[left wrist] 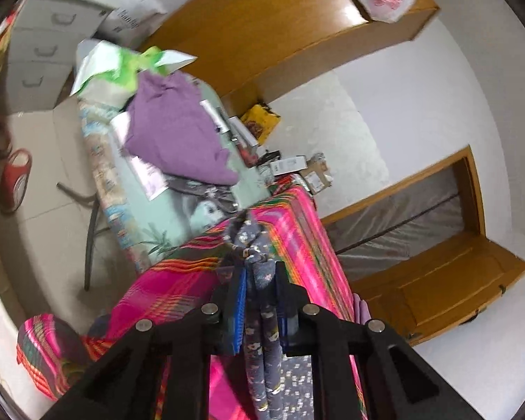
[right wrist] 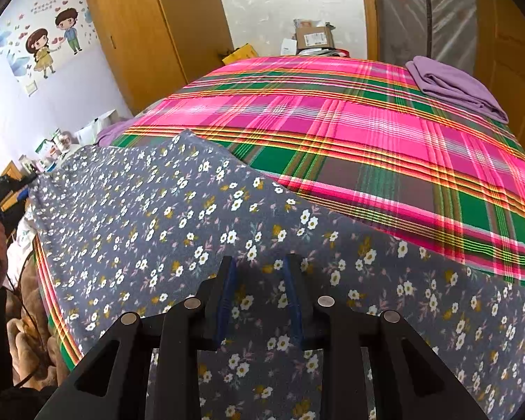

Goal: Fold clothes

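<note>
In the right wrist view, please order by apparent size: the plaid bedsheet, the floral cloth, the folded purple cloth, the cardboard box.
1. Plaid bedsheet and floral cloth: alike; the cloth lies nearer the camera.
2. Purple cloth
3. Box

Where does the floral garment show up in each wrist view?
Left wrist: the floral garment is bottom centre, a bunched strip pinched between the left gripper pads.
Right wrist: it spreads over the lower half, under the right gripper.
Shared landmark: the plaid bedspread.
</note>
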